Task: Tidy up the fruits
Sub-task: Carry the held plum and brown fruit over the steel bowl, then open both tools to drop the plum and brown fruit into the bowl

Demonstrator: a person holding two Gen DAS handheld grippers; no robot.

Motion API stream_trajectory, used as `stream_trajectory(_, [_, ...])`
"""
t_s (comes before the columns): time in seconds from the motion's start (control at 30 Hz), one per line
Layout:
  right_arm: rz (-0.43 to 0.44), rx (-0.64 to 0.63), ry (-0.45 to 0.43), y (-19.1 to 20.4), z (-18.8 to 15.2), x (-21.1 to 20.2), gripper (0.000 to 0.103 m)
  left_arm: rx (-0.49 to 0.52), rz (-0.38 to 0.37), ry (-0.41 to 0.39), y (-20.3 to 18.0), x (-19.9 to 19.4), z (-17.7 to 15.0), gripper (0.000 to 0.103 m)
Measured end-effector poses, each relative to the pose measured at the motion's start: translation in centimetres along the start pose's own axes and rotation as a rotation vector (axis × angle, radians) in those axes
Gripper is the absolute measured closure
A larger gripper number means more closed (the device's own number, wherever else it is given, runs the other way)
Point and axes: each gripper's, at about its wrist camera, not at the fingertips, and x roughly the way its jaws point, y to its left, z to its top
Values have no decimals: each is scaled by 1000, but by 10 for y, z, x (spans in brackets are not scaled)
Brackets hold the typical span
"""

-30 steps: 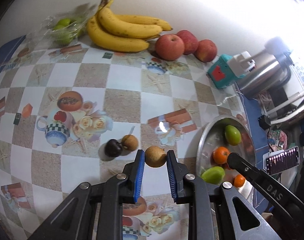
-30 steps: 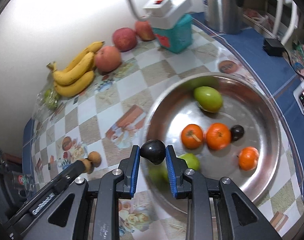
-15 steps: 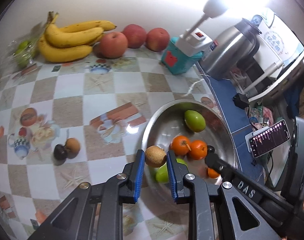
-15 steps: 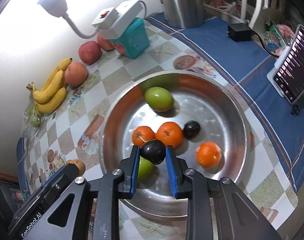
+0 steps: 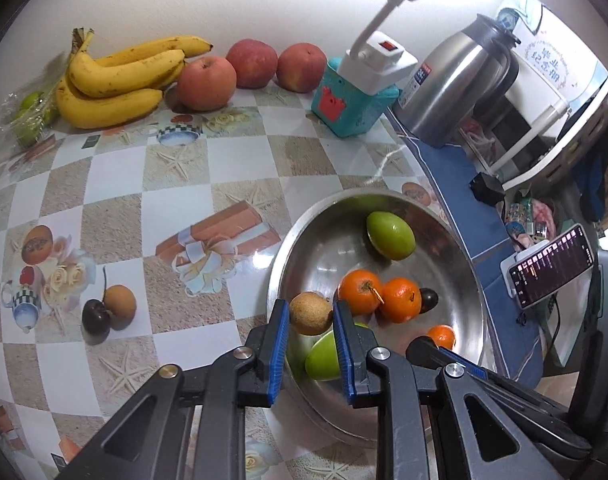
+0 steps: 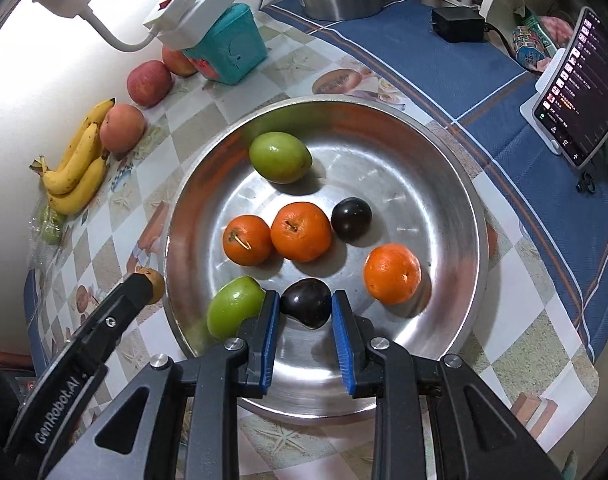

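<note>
Two grippers over a checked tablecloth (image 5: 115, 184). Steel bowl (image 6: 456, 184) sits on the cloth near its blue-striped edge. In the bowl: two green fruits (image 6: 280, 157) (image 6: 235, 307), three oranges (image 6: 301, 231) (image 6: 247, 240) (image 6: 392, 268) and one dark plum (image 6: 351, 218).

Banana bunch (image 5: 115, 76) lies against the wall with three apples (image 5: 207, 83) just beside it.

Left gripper (image 5: 312, 318): fingers narrow, clamped on a brown round fruit (image 5: 310, 313), held above the bowl's near-left rim.

Right gripper (image 6: 306, 308): fingers at a narrow gap around a second dark plum (image 6: 306, 303); left pad touches it, a thin gap shows at the right pad, so grip is uncertain. This plum is low over the bowl floor, between one green fruit and an orange.

On the cloth, well apart from the bowl: small brown fruit (image 5: 120, 306) touching small dark fruit (image 5: 97, 315).
</note>
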Motion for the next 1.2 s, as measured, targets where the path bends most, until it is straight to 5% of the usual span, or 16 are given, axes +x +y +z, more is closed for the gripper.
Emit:
stream_trajectory(0.9, [-7, -60, 26, 9, 2, 8, 71, -26, 15, 3, 9, -6, 2, 77])
stream_trajectory(1.0, [-13, -76, 12, 12, 3, 6, 54, -25, 20, 11, 9, -5, 2, 73])
stream_trajectory(1.07, [-13, -81, 6, 12, 3, 5, 53, -27, 31, 19, 10, -4, 2, 68])
stream_trajectory(1.2, [10, -71, 12, 11, 4, 7, 44, -48, 61, 29, 15, -5, 2, 41])
